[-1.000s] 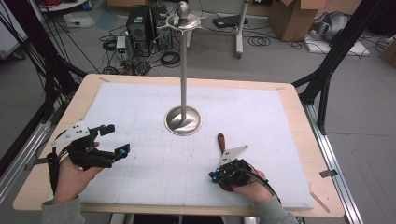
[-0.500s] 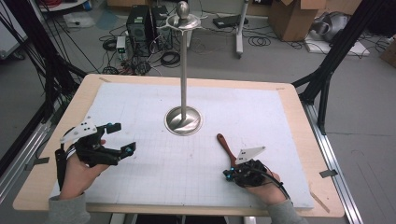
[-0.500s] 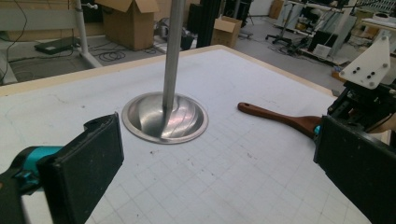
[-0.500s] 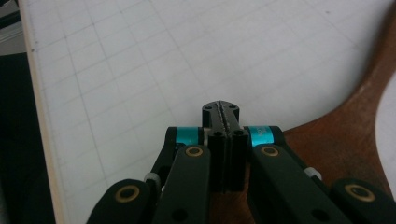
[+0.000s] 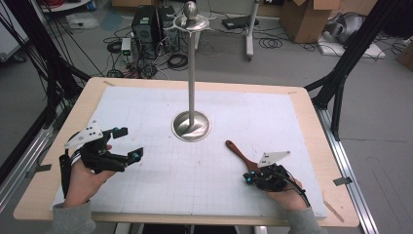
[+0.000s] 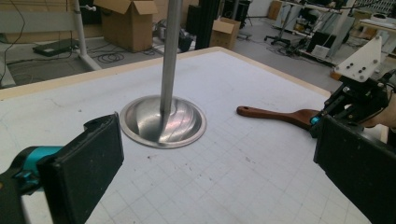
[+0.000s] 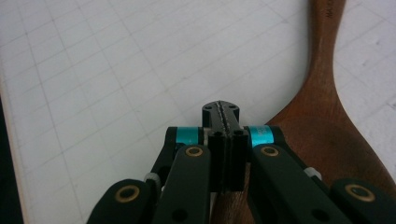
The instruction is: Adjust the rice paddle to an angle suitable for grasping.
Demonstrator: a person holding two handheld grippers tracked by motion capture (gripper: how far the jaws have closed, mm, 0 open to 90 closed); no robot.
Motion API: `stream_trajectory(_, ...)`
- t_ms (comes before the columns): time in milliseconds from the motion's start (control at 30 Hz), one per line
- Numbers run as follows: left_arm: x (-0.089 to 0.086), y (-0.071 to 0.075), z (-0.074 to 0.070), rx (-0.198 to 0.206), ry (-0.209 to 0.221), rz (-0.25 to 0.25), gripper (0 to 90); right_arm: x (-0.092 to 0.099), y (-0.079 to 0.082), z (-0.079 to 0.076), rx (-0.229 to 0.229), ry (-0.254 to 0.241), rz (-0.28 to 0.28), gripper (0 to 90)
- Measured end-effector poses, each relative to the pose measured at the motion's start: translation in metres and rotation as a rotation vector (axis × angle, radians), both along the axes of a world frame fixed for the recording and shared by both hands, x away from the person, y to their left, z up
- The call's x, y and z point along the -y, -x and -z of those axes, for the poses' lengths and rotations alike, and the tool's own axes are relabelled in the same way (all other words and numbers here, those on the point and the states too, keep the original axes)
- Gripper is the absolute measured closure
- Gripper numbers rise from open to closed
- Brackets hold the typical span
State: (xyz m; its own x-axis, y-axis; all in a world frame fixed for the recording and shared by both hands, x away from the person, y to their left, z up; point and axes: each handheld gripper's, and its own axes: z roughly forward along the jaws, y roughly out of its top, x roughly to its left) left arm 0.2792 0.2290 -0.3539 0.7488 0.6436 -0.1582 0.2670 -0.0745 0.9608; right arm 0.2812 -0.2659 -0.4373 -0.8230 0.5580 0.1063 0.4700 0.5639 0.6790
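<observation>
A dark wooden spoon (image 5: 238, 152) lies on the white grid mat, its handle pointing towards the metal stand (image 5: 191, 126). My right gripper (image 5: 250, 175) is shut at the spoon's broad end. In the right gripper view its jaws (image 7: 221, 109) meet with nothing visible between the pads, and the wooden spoon (image 7: 327, 116) runs beneath and to their right. My left gripper (image 5: 127, 143) hovers open at the mat's left side. In the left gripper view its gripper (image 6: 219, 172) faces the stand's base (image 6: 163, 122) and the spoon (image 6: 275, 114).
The stand's thin pole (image 5: 191, 63) rises from a round dished base in the middle of the mat (image 5: 146, 107). The wooden table edge (image 5: 170, 217) runs close below both hands. Boxes, cables and black frame legs stand on the floor beyond the table.
My right hand has slid to the right along the front of the mat, and the spoon now lies more slanted with more of its handle showing. The left gripper has barely moved.
</observation>
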Motion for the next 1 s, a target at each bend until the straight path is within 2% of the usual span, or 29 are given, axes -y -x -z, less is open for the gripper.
stream_trajectory(367, 0.000, 0.001, -0.002, 0.005, -0.001, -0.004, 2.0, 0.016, -0.004, 0.001, 0.012, -0.007, 0.051, 90.0)
stream_trajectory(733, -0.001, 0.004, -0.001, 0.005, -0.006, -0.006, 1.9, 0.027, -0.010, 0.003, 0.019, -0.019, 0.080, 90.0)
stream_trajectory(933, -0.003, 0.005, -0.001, 0.004, -0.002, -0.006, 2.0, 0.029, -0.012, 0.003, 0.018, -0.024, 0.072, 90.0)
stream_trajectory(1000, -0.004, 0.006, -0.002, 0.009, 0.003, -0.010, 2.0, 0.029, -0.012, 0.003, 0.012, -0.040, 0.073, 90.0)
